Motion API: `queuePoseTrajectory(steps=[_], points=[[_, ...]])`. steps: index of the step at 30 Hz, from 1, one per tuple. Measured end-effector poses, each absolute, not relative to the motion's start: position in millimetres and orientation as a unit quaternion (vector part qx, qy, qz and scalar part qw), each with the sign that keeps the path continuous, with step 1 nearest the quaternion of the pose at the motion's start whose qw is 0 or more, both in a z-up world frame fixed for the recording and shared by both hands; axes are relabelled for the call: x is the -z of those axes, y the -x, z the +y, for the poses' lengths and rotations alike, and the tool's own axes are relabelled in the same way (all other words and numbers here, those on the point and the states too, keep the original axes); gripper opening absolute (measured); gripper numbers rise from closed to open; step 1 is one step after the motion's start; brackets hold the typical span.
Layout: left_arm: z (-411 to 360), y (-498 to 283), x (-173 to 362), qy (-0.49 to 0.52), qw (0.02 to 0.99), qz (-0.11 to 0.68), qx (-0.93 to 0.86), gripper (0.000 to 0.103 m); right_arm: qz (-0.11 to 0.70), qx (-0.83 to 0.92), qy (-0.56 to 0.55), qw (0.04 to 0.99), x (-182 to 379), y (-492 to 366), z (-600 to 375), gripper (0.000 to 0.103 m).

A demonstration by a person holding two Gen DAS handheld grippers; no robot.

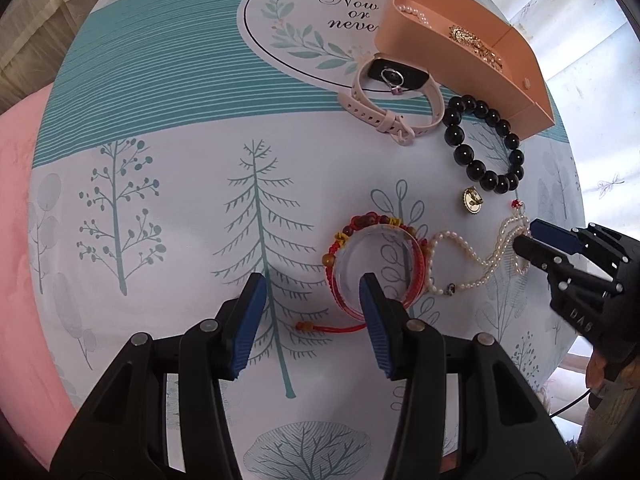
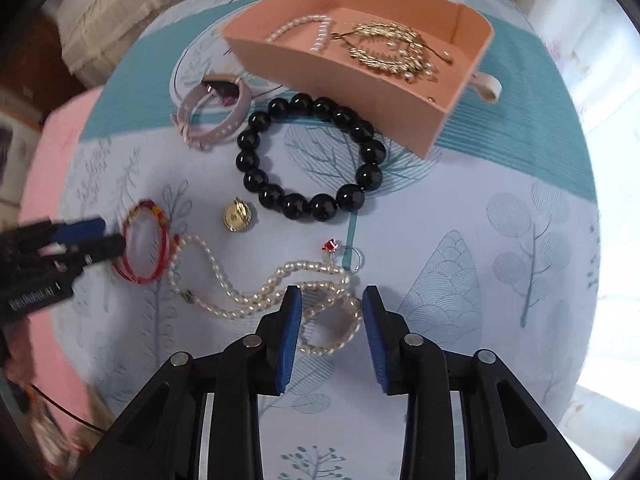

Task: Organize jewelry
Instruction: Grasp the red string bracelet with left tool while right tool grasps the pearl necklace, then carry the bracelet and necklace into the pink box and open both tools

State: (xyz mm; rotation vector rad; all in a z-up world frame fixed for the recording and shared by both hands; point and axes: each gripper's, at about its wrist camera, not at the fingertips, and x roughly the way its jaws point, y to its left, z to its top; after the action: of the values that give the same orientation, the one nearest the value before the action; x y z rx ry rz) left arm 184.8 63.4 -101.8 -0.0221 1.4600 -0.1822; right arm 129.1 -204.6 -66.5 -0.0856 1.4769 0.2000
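Note:
My left gripper (image 1: 312,292) is open above the printed cloth, its right finger over the red cord bracelet (image 1: 340,246) with its clear bangle. It also shows in the right wrist view (image 2: 104,236). My right gripper (image 2: 331,300) is open, its fingers on either side of a loop of the white pearl necklace (image 2: 248,300), and it shows in the left wrist view (image 1: 524,236). A black bead bracelet (image 2: 308,156), a gold brooch (image 2: 238,216), a red-stone ring (image 2: 340,252) and a pink watch (image 1: 394,100) lie nearby. The peach tray (image 2: 332,80) holds pearls and gold jewelry.
A silver ring (image 1: 392,78) rests on the watch face. The round table's edge (image 2: 576,340) curves close on the right. Pink bedding (image 1: 16,240) lies to the left of the table. A white hook-shaped piece (image 2: 488,86) sits by the tray's right end.

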Motion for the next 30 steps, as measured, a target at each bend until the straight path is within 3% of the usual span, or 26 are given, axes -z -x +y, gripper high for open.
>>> queuePoseTrajectory(steps=[2, 4, 10, 17, 23, 30], points=[[61, -187, 105, 0.012, 0.739, 0.669, 0.082, 0.045, 0.665, -0.087, 0.084, 0.737, 66, -125, -195, 0.023], [60, -188, 108, 0.016, 0.736, 0.672, 0.081, 0.045, 0.662, -0.093, 0.103, 0.737, 65, -122, -190, 0.005], [49, -197, 111, 0.012, 0.733, 0.676, 0.075, 0.044, 0.672, -0.107, 0.062, 0.731, 63, -120, -194, 0.005], [34, -202, 113, -0.023, 0.737, 0.672, 0.066, 0.005, 0.656, -0.125, -0.035, 0.743, 32, -114, -230, 0.005], [37, -204, 104, 0.004, 0.742, 0.667, 0.069, 0.004, 0.616, -0.136, -0.079, 0.772, -19, -112, -247, 0.005], [17, -208, 34, 0.0, 0.792, 0.603, 0.099, 0.004, 0.551, -0.149, -0.1, 0.815, -100, -116, -254, 0.005]])
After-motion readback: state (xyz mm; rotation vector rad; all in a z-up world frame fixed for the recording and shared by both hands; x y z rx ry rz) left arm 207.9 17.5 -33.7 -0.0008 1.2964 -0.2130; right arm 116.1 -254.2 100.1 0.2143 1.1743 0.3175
